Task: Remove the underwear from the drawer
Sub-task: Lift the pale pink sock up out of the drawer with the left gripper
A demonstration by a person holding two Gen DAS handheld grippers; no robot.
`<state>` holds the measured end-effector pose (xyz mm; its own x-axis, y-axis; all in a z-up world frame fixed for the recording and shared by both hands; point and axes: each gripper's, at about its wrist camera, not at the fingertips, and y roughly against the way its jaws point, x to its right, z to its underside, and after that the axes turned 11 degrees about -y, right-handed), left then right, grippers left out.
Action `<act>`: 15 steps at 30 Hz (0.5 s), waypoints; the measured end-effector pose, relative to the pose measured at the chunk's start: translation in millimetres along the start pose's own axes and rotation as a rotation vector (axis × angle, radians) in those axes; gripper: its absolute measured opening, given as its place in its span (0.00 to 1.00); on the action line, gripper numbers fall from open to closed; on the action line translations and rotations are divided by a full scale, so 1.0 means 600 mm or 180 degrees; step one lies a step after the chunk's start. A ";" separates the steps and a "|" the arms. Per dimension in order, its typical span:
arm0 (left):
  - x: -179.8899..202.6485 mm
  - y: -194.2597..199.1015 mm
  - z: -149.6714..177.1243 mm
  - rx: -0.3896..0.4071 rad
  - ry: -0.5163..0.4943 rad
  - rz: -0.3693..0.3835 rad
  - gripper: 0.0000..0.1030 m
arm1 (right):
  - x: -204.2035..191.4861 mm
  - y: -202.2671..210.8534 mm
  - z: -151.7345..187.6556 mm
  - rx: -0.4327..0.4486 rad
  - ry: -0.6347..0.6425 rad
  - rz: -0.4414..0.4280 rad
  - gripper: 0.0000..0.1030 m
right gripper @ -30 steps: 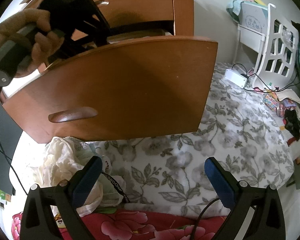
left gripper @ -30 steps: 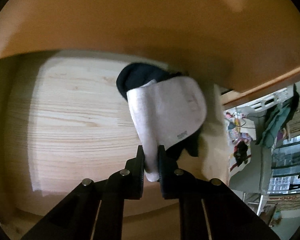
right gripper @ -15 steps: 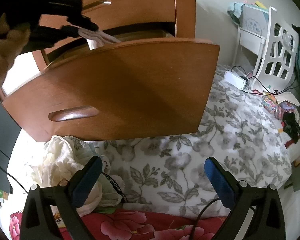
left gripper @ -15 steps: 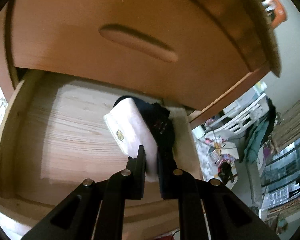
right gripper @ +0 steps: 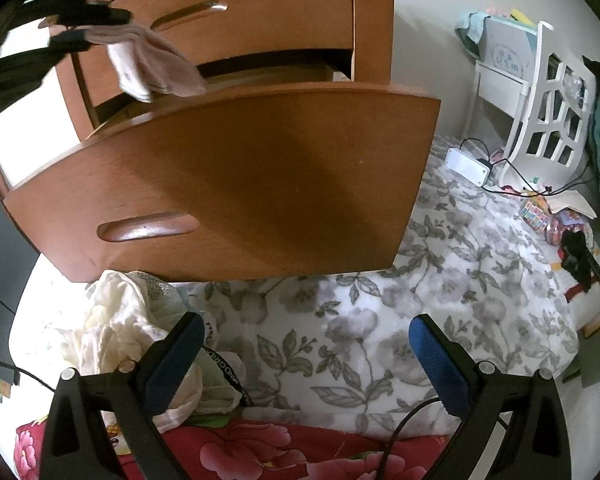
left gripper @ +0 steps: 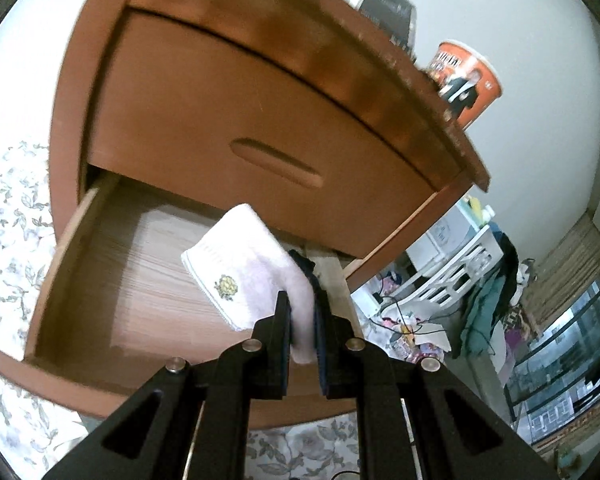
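Note:
My left gripper is shut on a pale pink piece of underwear with a small yellow emblem, held up above the pulled-out wooden drawer. A dark garment shows just behind the pink one, by the drawer's right side; whether it is gripped too I cannot tell. In the right wrist view the same pink underwear dangles from the left gripper over the drawer front. My right gripper stands open and empty, low over the floral bedding.
A heap of pale clothes lies on the bedding below the drawer's left corner. A closed upper drawer sits above the open one. An orange cup stands on the cabinet top. At the right, a white rack and cables.
The left gripper has lifted the pink underwear up and back out of the drawer; the view now takes in the whole cabinet. The right gripper has not moved.

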<state>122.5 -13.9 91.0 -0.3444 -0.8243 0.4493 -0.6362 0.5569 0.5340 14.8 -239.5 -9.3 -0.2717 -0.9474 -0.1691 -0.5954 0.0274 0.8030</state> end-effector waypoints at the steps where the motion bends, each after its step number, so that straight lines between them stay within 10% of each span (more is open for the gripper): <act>1: 0.000 0.010 0.001 0.0033 0.0003 0.0010 0.10 | -0.001 0.001 0.000 0.0006 0.0010 0.0009 1.00; 15: 0.037 0.148 -0.012 0.0491 -0.0230 0.0105 0.10 | -0.011 0.007 0.002 0.0072 0.0078 0.0089 1.00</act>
<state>63.2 18.1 153.5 -0.4121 -0.8141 0.4093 -0.7201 0.5662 0.4012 13.0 -232.9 -5.4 -0.2699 -0.9537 -0.1326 -0.6049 0.0608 0.7940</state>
